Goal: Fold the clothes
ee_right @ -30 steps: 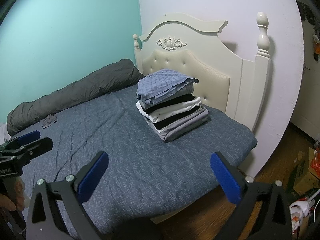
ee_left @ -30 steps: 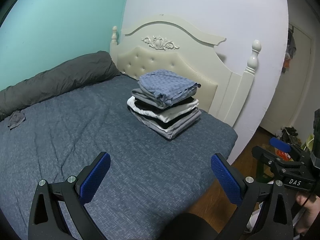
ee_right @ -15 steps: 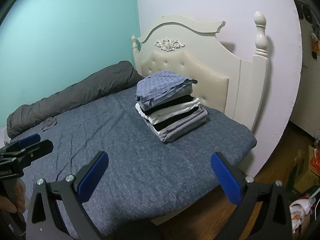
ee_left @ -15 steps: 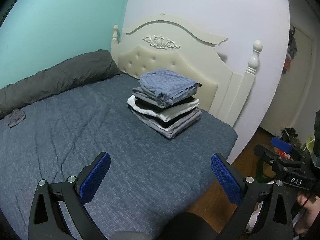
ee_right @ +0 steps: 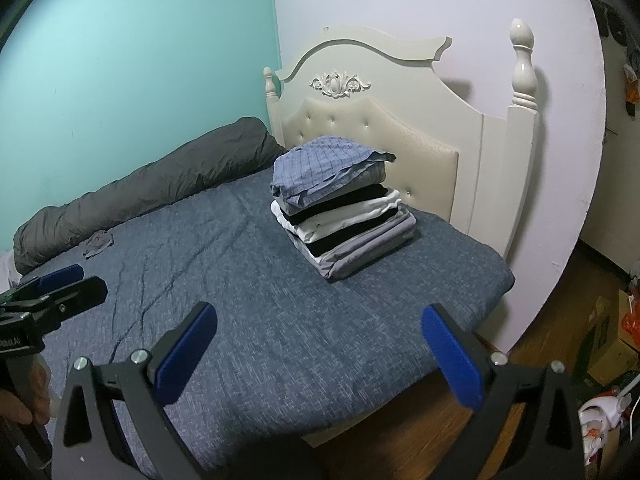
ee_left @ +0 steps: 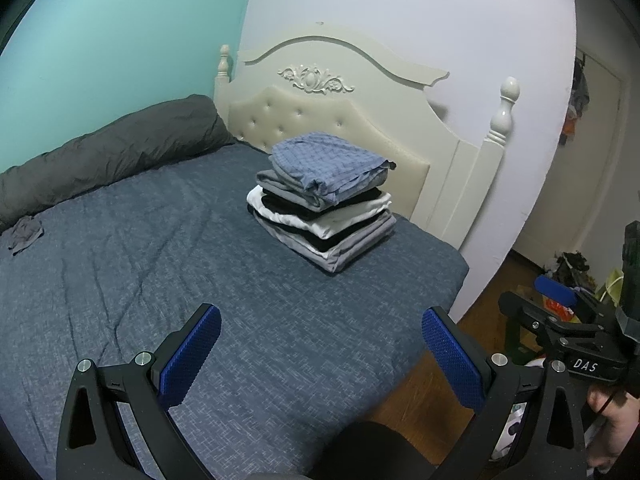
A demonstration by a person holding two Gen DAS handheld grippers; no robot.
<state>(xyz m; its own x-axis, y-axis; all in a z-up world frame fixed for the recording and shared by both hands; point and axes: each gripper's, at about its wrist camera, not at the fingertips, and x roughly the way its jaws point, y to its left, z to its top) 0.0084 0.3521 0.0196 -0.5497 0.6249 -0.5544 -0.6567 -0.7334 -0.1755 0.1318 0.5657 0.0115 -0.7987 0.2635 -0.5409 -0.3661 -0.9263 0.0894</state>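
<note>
Both tongs, left tongs and right tongs, wide open, empty; folded clothes stack frame centre on bed.

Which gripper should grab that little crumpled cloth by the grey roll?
Probably left. The left gripper sits on the crumpled cloth's side; the right gripper is nearer the folded stack.

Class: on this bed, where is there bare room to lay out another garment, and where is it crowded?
Free: the wide blue bedspread between the grey rolled duvet, the small crumpled cloth and the near edge. Crowded: the headboard corner, taken by the folded stack.
</note>
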